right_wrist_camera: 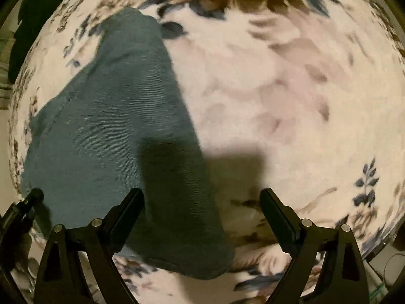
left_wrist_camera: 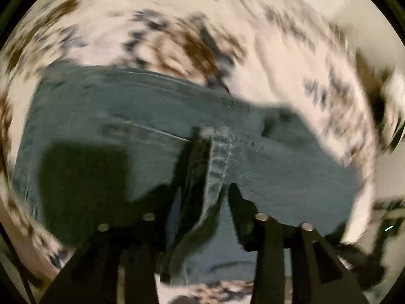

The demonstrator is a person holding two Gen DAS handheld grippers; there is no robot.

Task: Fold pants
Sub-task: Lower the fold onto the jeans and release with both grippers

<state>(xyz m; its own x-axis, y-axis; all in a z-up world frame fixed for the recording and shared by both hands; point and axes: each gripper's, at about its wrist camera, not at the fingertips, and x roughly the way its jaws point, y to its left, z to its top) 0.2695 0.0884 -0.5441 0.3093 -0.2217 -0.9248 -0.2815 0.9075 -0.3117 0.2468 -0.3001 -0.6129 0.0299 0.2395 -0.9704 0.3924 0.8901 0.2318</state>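
Left gripper (left_wrist_camera: 215, 162) clamped on a stitched seam fold of the pants (left_wrist_camera: 121, 116), its 2 fingers (left_wrist_camera: 196, 157) pressed close with denim bunched between and hanging below. Blue-grey jeans spread wide beyond, lying across a floral blanket (left_wrist_camera: 291, 58); view blurred.

Right gripper (right_wrist_camera: 202, 202) spread wide, holding nothing, poised above the blanket (right_wrist_camera: 291, 88). 1 pant leg (right_wrist_camera: 114, 126) stretching away under its left finger (right_wrist_camera: 131, 207), hem end nearest the camera.
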